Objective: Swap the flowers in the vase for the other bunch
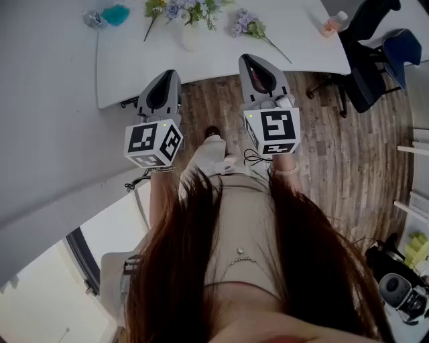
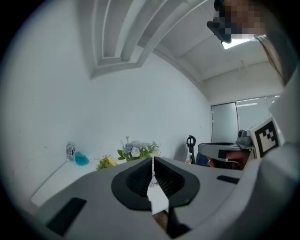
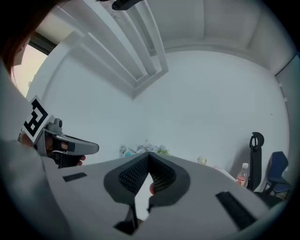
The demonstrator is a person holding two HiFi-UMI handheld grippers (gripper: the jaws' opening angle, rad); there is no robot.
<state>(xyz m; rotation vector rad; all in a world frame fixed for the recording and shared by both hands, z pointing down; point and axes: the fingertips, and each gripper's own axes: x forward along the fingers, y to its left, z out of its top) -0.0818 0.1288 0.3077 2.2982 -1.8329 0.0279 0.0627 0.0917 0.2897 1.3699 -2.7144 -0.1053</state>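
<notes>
White table (image 1: pixel 201 63), wood floor (image 1: pixel 348 161), teal object (image 1: pixel 115 15) at one corner — pinkish bottle (image 1: pixel 333 23), black office chair (image 1: pixel 365 67)

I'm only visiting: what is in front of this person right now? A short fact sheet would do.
Setting: white table, wooden floor
Vase: on the table, holds lilac and white flowers
Other bunch: lying on the table, right of the vase
Left tool: shut, empty, short of the table
Right tool: shut, empty, short of the table
Swap: not begun
</notes>
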